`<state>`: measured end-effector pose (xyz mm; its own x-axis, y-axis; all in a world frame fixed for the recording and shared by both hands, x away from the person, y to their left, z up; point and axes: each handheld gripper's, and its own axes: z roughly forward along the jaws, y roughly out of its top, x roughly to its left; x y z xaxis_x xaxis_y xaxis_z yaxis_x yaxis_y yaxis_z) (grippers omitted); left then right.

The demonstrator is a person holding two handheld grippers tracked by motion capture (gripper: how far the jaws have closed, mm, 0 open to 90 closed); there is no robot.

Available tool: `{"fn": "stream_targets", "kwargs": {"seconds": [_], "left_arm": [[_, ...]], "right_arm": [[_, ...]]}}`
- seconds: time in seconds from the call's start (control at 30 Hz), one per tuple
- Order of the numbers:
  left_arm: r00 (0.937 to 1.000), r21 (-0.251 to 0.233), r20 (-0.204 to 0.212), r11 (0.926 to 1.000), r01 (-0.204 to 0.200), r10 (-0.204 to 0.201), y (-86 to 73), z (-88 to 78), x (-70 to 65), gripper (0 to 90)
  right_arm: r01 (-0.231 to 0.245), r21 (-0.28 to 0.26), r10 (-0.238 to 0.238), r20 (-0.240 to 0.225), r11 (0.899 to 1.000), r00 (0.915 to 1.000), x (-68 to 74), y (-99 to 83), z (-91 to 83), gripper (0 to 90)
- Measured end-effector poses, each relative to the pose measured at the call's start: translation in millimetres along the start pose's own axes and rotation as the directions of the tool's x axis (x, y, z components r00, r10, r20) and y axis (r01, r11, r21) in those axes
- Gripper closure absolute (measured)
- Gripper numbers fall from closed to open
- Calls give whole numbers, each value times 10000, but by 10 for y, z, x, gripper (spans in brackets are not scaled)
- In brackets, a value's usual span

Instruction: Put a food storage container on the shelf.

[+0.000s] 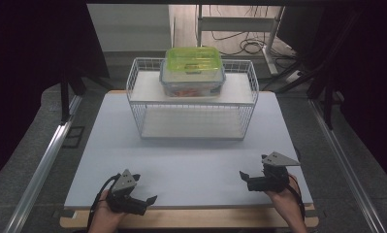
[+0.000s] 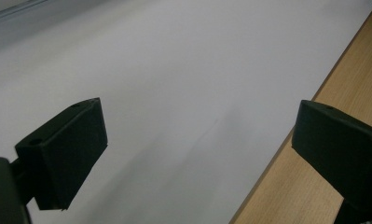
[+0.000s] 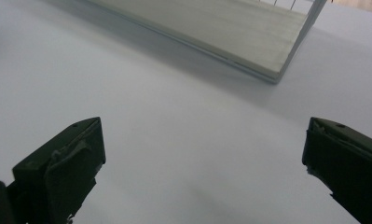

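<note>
Near the front edge of the tabletop [image 1: 191,170], both grippers idle, well apart: left gripper [image 1: 141,193] at the front-left corner, right gripper [image 1: 246,177] front-right. Jaws on both spread wide, nothing between them, probably a ready pose before reaching. Farther back, mid-table toward the far edge, the wire rack [image 1: 137,104] carries the box [image 1: 192,83] with a green lid [image 1: 192,59] on its upper shelf. Box contents hard to make out; right gripper view cuts the rack off at its lower shelf board [image 3: 230,32].

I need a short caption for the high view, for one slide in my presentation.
Two open grippers, left gripper and right gripper, rest near the table edge before a wire rack holding a green-lidded container.
</note>
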<state>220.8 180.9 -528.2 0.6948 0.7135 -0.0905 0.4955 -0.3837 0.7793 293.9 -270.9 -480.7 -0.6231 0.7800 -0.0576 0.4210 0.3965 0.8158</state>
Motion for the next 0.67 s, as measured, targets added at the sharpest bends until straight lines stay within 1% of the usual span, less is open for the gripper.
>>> {"fn": "stream_targets", "kwargs": {"seconds": [0.2, 0.3, 0.37, 0.47, 0.57, 0.63, 0.67], "left_arm": [[10000, 41, 6, 10000, -13, 13, -1, 3, -1, 32], [10000, 67, -10, 10000, -10, 10, -1, 6, -2, 32], [10000, 64, -53, 10000, -2, 3, -1, 4, 1, 32], [9999, 67, -95, 9999, 87, -86, -5, 3, 11, 30], [9998, 23, -156, 9999, 143, -142, -1, -4, 17, 25], [9994, -45, -226, 9997, 257, -258, 5, -14, 27, 18], [9989, -118, -287, 9993, 360, -363, 8, -20, 34, 13]], "right_arm": [[-42, 291, 44, -81, 9996, 10000, -8, -106, 17, 0], [-41, 525, 50, -169, 9986, 9998, -13, -164, 32, 0], [18, 774, 0, -232, 9970, 9997, -10, -201, 48, 0], [78, 1171, -52, -225, 9931, 9997, -13, -254, 84, 0], [53, 1531, -1, -342, 9882, 9994, -9, -288, 133, 0], [186, 1640, -144, -268, 9863, 9995, 6, -291, 150, 0], [115, 1616, -78, -240, 9868, 9997, 17, -288, 153, 0]]}}
